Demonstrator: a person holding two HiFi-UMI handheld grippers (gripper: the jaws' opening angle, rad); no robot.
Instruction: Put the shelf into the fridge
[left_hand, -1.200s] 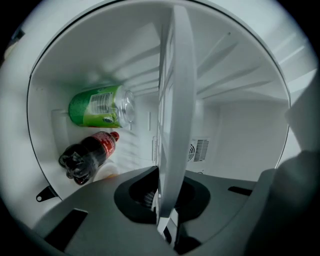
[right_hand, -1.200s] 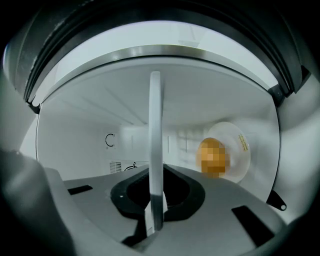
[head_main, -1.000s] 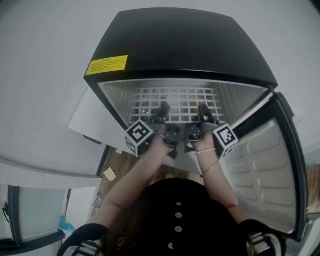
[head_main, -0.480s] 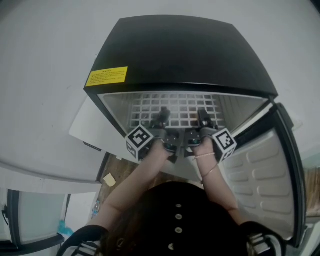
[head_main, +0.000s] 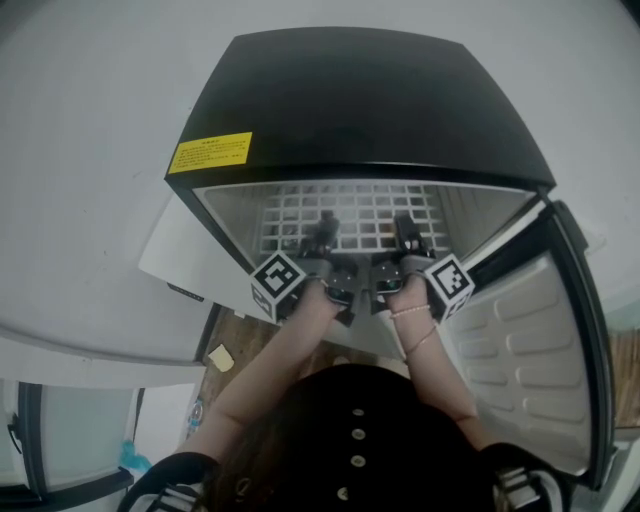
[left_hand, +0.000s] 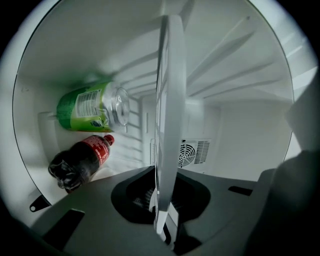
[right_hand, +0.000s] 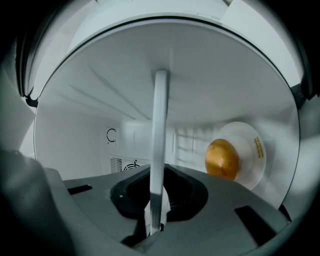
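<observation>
Head view is showing the white wire shelf (head_main: 350, 215) sitting inside the open black fridge (head_main: 360, 100), with the left gripper (head_main: 322, 230) and the right gripper (head_main: 407, 230) each clamping its front edge, while a green bottle (left_hand: 92, 106) and a cola bottle (left_hand: 80, 160) are lying further in

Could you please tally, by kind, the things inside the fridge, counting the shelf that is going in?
bottles: 2 (green bottle, cola bottle)
plate: 1
fruit: 1
shelf: 1
Total: 5
</observation>
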